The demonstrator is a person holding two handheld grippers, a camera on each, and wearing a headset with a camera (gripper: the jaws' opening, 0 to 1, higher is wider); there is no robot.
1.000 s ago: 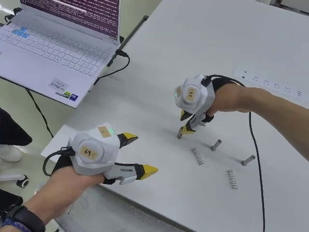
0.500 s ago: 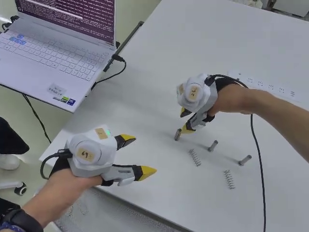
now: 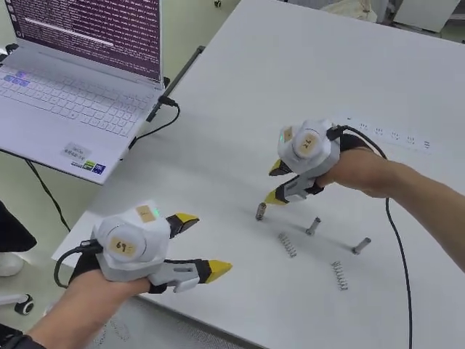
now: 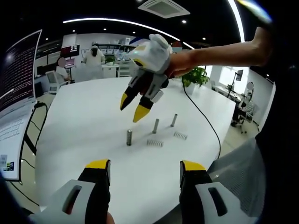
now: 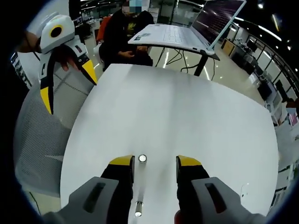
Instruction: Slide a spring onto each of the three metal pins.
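laptop (image 3: 73,102): cut by top and left edges | screen text (image 3: 87,36): too small to read

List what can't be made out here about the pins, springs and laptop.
- Third spring: the short grey metal pin nearest the open right tongs is too small in the head view to show whether it wears one; a steel coil spring and a second spring lie loose.
- That pin's sides: the right gripper view sees it end-on.
- White laptop screen text: too small, cut by the head view's top edge.
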